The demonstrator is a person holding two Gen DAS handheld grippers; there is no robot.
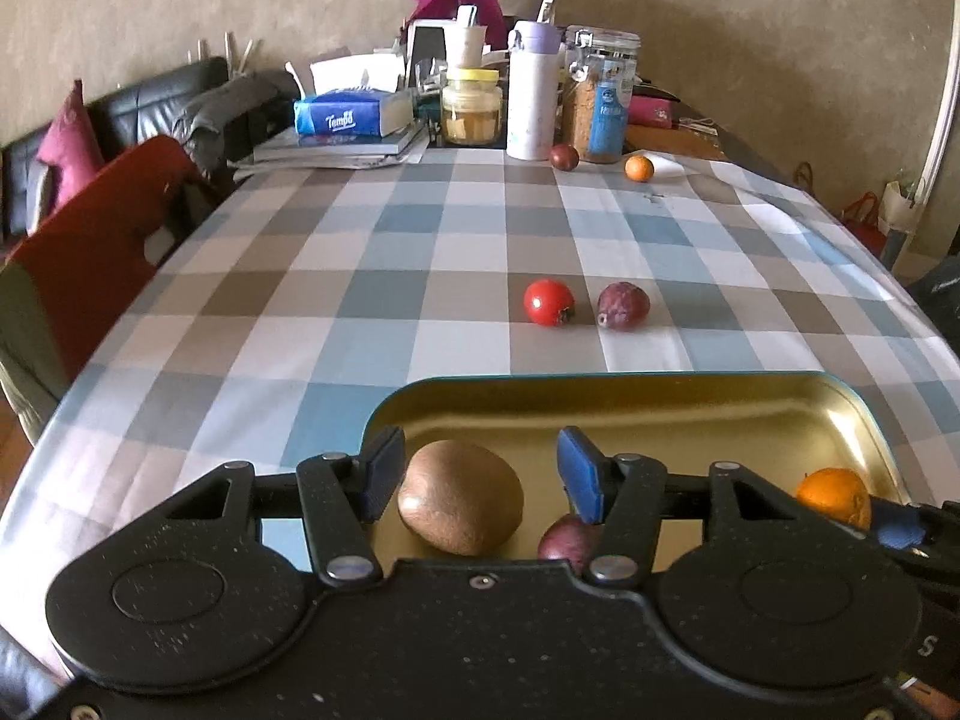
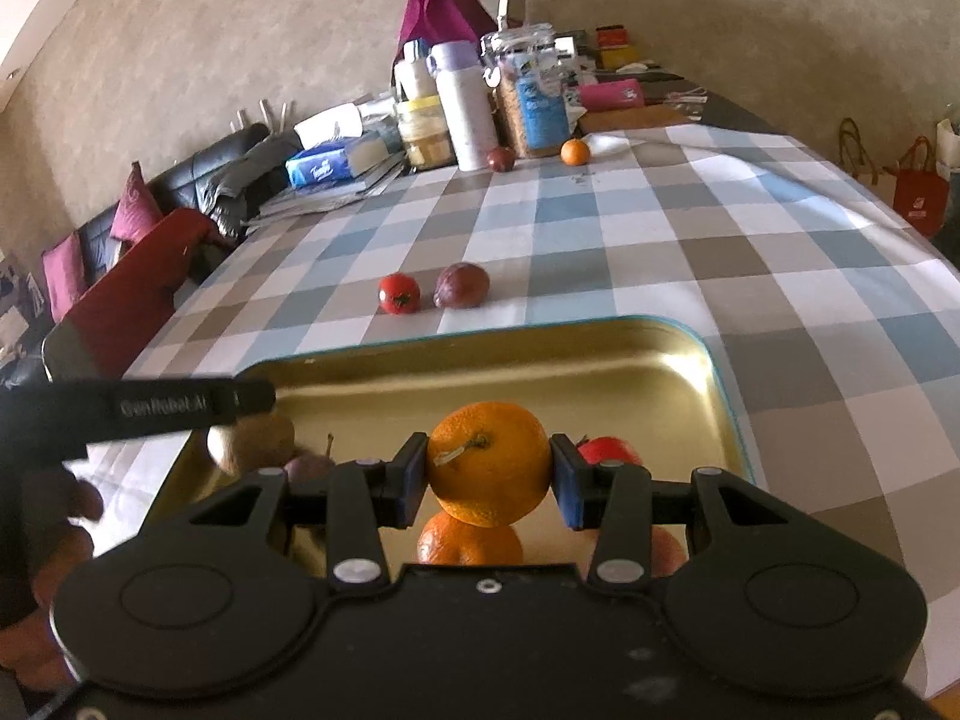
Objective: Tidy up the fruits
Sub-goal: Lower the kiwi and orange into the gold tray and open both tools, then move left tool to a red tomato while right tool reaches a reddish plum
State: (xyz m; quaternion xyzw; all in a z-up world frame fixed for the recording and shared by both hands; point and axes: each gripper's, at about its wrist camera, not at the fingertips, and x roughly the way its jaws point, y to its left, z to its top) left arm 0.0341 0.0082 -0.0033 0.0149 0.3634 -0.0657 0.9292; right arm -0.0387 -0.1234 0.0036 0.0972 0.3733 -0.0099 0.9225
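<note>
Desk under a checked blue, grey and white cloth (image 1: 372,252). Left edge runs beside a red chair back (image 1: 90,240) and a black sofa (image 1: 156,102); far end crowded with a blue tissue pack (image 1: 342,114), a yellow-lidded jar (image 1: 471,105), a white flask (image 1: 533,102) and a clip-top glass jar (image 1: 603,102). Middle of the cloth lies mostly bare, good open room.

Gold metal tray with a teal rim (image 1: 690,402) sits at the near edge.

Left tool (image 1: 480,474): blue pads stand apart over the tray's left end. A brown oval kiwi (image 1: 461,504) lies on the tray floor between them, just beside the left pad, with a clear gap to the right pad (not gripped). A dull purple passion fruit (image 1: 564,537) rests touching the kiwi's right side, partly hidden by the tool body.

Right tool (image 2: 489,474): pads pressed on both sides of a round orange (image 2: 489,462), stem scar facing the camera, held clear of the tray floor, its reflection showing below. A red tomato (image 2: 609,450) lies in the tray behind the right pad.

Beyond the tray on the cloth: a small glossy red tomato (image 1: 549,302) and a wrinkled purple passion fruit (image 1: 624,306), close together but apart. At the far end, a dark plum-coloured fruit (image 1: 564,156) by the flask and a small orange mandarin (image 1: 639,168), near each other.
</note>
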